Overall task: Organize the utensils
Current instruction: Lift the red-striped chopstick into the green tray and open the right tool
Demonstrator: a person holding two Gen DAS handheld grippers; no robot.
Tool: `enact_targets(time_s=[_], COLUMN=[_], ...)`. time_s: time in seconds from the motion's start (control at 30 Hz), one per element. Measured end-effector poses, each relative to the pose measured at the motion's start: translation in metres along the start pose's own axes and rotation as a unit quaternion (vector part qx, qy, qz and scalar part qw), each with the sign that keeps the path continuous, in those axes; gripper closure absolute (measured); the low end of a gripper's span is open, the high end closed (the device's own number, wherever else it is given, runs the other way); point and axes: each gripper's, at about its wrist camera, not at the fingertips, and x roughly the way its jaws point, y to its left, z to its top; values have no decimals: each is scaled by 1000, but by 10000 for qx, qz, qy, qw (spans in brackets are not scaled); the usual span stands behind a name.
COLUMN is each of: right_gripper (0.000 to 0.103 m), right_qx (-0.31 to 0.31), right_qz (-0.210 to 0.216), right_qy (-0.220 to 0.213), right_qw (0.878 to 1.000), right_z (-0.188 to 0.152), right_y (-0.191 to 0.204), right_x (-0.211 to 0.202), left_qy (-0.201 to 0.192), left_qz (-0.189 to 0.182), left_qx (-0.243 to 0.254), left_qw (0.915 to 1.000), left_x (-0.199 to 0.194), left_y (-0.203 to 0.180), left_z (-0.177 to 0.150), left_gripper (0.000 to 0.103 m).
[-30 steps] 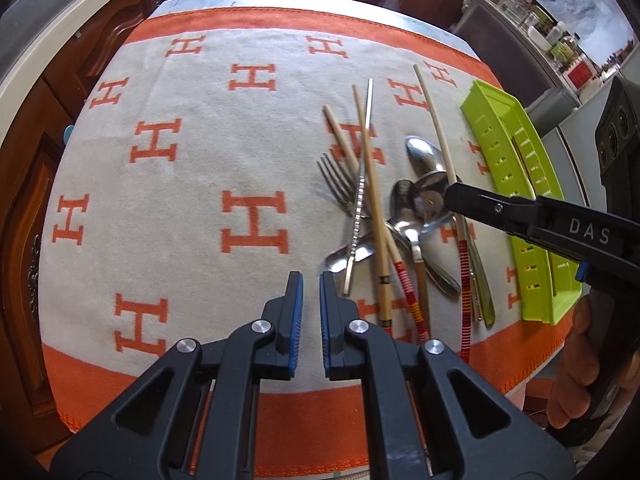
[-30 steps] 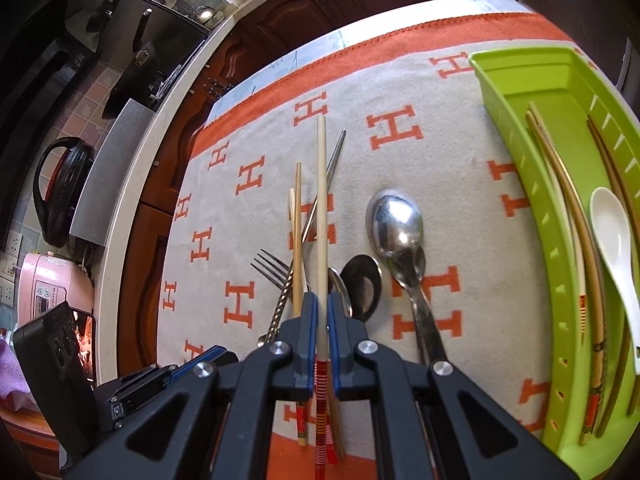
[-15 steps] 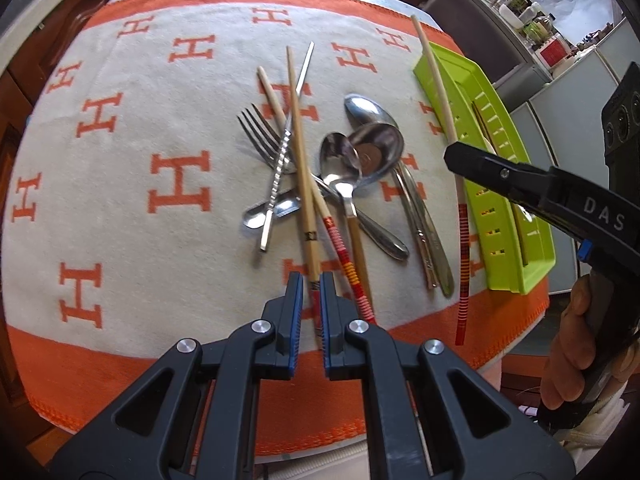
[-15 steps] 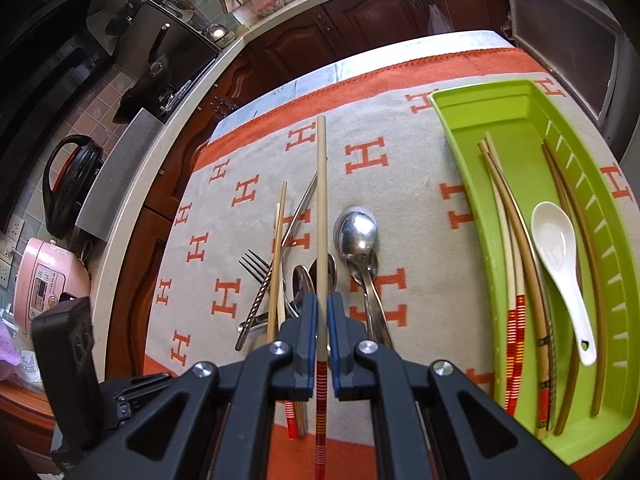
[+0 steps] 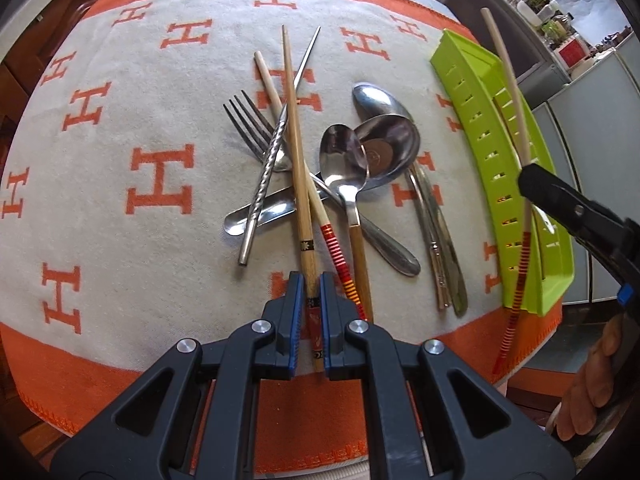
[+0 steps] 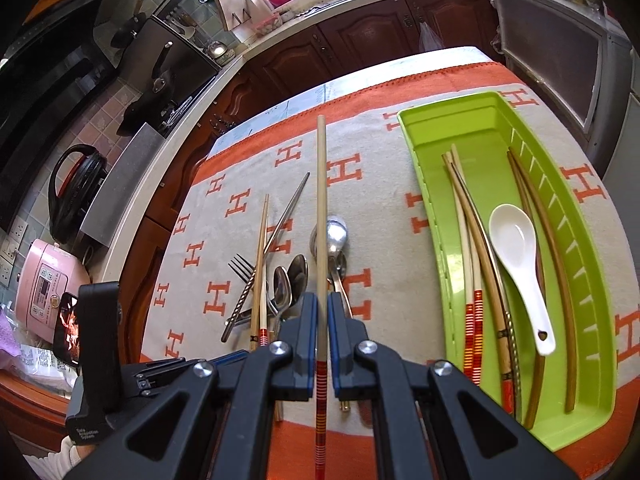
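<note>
My right gripper (image 6: 319,308) is shut on a pale chopstick with a red striped end (image 6: 321,208) and holds it in the air left of the green tray (image 6: 436,216); this chopstick also shows in the left wrist view (image 5: 516,128). The tray holds several chopsticks and a white spoon (image 6: 520,256). My left gripper (image 5: 310,292) stands low over the pile, its fingers on either side of a brown bamboo chopstick (image 5: 296,152). Beside it lie a striped chopstick (image 5: 320,208), a metal chopstick (image 5: 272,152), a fork (image 5: 248,124) and several spoons (image 5: 384,144).
An orange and grey cloth (image 5: 120,240) covers the table. The table's front edge runs just below my grippers. Wooden cabinets (image 6: 360,40), a counter with a pink cooker (image 6: 48,284) and a black kettle (image 6: 72,192) lie beyond.
My right gripper has lifted the striped chopstick and carried it right, towards the tray. My left gripper has moved down and forward, and the brown chopstick now lies between its fingers.
</note>
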Motion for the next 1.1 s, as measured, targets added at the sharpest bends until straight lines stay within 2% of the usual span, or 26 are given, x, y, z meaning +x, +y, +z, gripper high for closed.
enact_targets(time_s=[0.27, 0.33, 0.57, 0.67, 0.77, 0.9, 1.1], right_gripper=[98, 98, 98, 98, 98, 98, 98], right_qx=[-80, -111, -127, -116, -79, 50, 184], right_qz=[-19, -41, -65, -64, -55, -136, -751], right_qy=[-36, -78, -111, -150, -197, -226, -249], right_qw=[10000, 9999, 9998, 9998, 9998, 9996, 9967], right_z=[-1, 0, 0, 2, 4, 13, 34], right_y=[-2, -2, -3, -6, -11, -26, -61], right_x=[-2, -4, -6, -11, -19, -34, -53], left_qy=[-113, -132, -250, -250, -229, -416, -722], left_qz=[476, 557, 670, 679, 589, 434, -117], left_qx=[145, 182, 130, 49, -112, -186, -74], left_qw=[9987, 9982, 9974, 9974, 9979, 9980, 9973], left_x=[11, 13, 22, 22, 15, -11, -55], left_y=[-14, -16, -23, -20, -13, -13, -35], left_z=[15, 19, 37, 37, 33, 28, 33], left_gripper=[98, 94, 94, 98, 98, 98, 98])
